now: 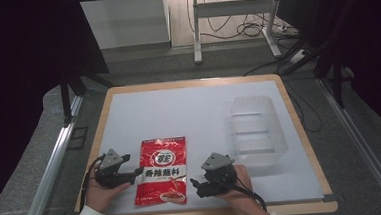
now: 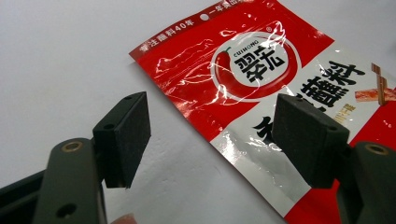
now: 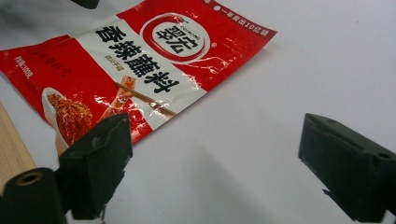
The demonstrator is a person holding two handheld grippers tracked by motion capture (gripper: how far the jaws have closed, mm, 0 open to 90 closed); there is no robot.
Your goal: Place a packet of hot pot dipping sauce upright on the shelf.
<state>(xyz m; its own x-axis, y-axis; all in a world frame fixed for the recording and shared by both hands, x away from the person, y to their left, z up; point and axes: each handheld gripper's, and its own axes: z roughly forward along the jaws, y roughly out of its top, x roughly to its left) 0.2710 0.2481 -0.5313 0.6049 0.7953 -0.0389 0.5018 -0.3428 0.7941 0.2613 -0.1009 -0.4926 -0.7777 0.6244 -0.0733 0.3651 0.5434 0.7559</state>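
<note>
Two open grippers, L (image 1: 132,174) & R (image 1: 197,183), flank a red seasoning pouch (image 1: 161,170) lying flat on the white mat (image 1: 189,112) nr the front edge; risk: slick foil may slide when pinched.

high view looks down fwd over table (image 1: 128,99); both gripper views close, low, share red packet (image 1: 161,170).

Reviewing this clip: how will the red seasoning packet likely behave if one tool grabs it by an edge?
The red seasoning packet lies flat and thin on the white table cover, so it will probably flop and sag from one edge. Its film looks glossy with wrinkled highlights, so it may slip between pads or slide when pushed. It seems light for its size and not fragile.
</note>
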